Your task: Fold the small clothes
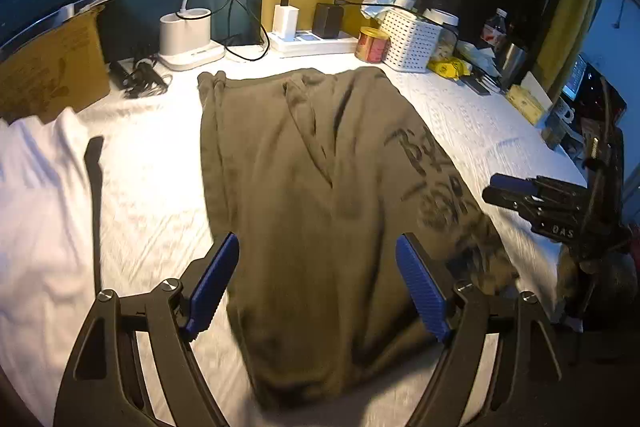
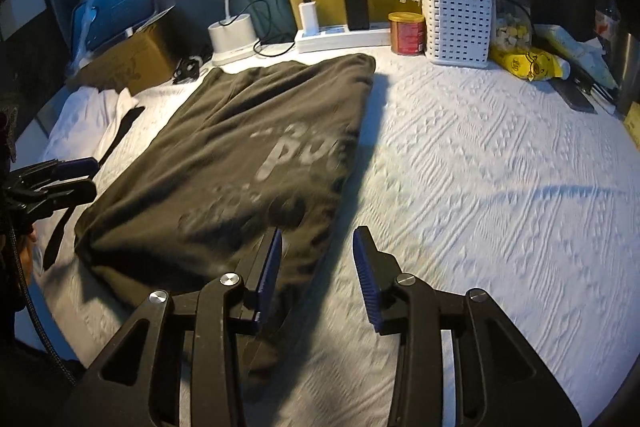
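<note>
An olive-brown garment (image 1: 320, 195) is shown lying on a surface covered with a white textured cloth (image 2: 500, 167), already brought into a long, narrow panel with dark printed lettering along its right side. The left tongs (image 1: 318, 283) are seen with both blue pads spread wide, straddling the near end of the garment and gripping nothing; the right tongs (image 2: 318, 275) are likewise parted and empty, poised at the near right corner, one pad over the fabric and the other over bare cloth. The step in hand is judged to be a grasp of the near hem for a fold away from the holder. It is best done if both near corners are pinched through all layers at the same depth, lifted together and carried straight along the garment, so that the side edges are kept aligned and no layer is dragged. The long axis of the garment runs from the tongs toward the far clutter, its far end lying just short of a white basket (image 2: 458, 23), a red tin (image 2: 407, 33) and a lamp base (image 1: 188, 39).
</note>
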`<state>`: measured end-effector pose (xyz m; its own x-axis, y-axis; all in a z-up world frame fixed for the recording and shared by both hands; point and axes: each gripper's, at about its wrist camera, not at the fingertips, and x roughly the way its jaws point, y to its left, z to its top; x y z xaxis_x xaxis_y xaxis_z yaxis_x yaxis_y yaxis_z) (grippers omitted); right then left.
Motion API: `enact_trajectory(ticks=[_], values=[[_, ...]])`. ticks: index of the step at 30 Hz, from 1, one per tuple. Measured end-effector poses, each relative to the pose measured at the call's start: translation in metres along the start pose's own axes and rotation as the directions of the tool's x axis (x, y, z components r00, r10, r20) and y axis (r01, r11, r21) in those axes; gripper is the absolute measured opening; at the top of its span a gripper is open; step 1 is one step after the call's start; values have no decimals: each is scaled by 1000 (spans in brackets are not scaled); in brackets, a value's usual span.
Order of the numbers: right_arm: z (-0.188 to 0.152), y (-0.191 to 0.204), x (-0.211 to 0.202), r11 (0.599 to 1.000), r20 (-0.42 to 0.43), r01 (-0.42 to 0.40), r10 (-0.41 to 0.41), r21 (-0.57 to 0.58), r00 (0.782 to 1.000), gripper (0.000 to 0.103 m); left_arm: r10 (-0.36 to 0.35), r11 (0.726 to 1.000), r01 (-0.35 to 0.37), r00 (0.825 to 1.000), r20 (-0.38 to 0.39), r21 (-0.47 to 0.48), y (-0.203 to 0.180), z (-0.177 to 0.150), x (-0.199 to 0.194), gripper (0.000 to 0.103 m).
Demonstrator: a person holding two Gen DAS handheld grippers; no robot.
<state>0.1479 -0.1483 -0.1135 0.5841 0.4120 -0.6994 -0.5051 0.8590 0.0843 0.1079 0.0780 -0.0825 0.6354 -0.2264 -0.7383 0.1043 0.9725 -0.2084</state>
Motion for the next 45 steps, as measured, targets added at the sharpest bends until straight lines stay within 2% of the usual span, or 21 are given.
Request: enact_trajectory(ticks=[11,14,16,18,22,23,24,26,35,45], values=[[38,-20,31,1000,-10,-6,6,5,1000,40,-5,996,3,1000,26,92,2,50,49,79],[47,-23,39,1000,-11,-9,9,3,1000,40,-9,993,6,1000,20,114,5,65,65,62],[53,-26,46,1000,-12,-11,11,3,1000,40,-9,992,7,1000,13,126,8,75,78,58],[57,-29,50,1000,-12,-12,12,4,1000,40,-14,992,14,1000,-5,128,10,86,94,47],[65,-33,60,1000,-15,-13,13,10,1000,40,-15,990,18,1000,-25,141,12,100,119,46],[67,-35,62,1000,-16,-12,13,11,1000,40,-11,989,16,999,-30,146,13,102,123,34],[68,-36,64,1000,-17,-11,11,11,1000,39,1,989,6,999,-47,150,14,105,131,14],[71,-38,69,1000,-21,-10,10,14,1000,39,10,989,-2,999,-52,146,19,108,134,3],[101,-42,96,1000,-6,15,-16,-11,1000,40,28,990,-30,1000,13,135,40,112,97,2],[143,-49,151,985,-81,-133,142,113,986,39,42,995,-43,999,19,90,64,109,88,2]])
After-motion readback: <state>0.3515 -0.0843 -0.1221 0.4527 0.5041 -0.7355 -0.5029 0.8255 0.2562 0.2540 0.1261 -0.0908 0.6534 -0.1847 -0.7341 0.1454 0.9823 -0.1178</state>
